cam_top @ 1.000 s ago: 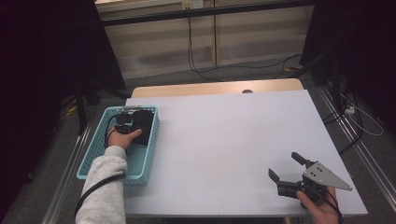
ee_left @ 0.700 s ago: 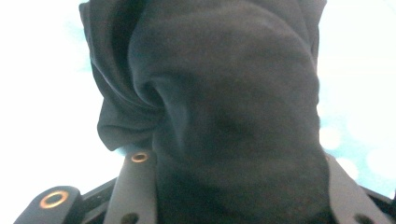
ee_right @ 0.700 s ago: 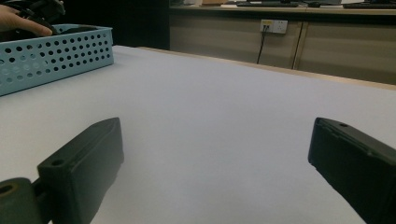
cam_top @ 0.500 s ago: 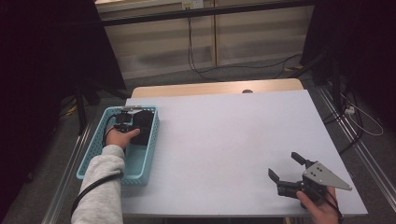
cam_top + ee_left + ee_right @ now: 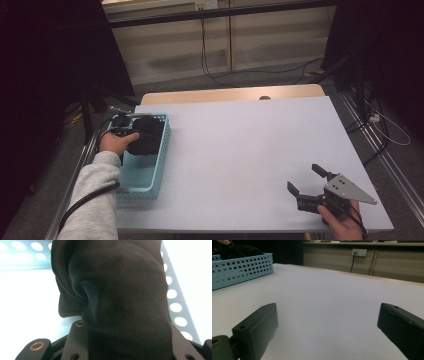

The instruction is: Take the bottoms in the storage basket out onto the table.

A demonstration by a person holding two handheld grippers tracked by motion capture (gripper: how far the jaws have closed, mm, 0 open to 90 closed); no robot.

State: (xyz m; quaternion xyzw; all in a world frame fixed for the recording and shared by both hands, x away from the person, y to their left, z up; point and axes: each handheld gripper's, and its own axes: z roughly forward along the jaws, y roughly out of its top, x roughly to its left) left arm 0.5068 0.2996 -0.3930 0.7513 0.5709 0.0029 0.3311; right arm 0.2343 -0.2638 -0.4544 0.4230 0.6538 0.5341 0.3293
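A bundled black cloth (image 5: 146, 136) sits over the far end of the light blue perforated basket (image 5: 163, 150) at the table's left edge. My left gripper (image 5: 133, 135) is shut on the cloth and holds it a little above the basket floor. Its jaws have just been closing, with the cloth between them. In the left gripper view the black cloth (image 5: 120, 290) bulges between the jaws and hides their tips, with the basket wall (image 5: 175, 305) behind. My right gripper (image 5: 303, 177) rests open near the table's front right corner, with nothing between its jaws (image 5: 327, 322).
The white table top (image 5: 240, 145) stretches between basket and right gripper. In the right gripper view the basket (image 5: 242, 267) stands at the far left with the cloth (image 5: 247, 250) above its rim. Cables and a wall socket (image 5: 358, 252) lie beyond the far edge.
My left hand has risen and shifted a little to the left, lifting the black cloth off the basket floor. The right gripper has stayed put.
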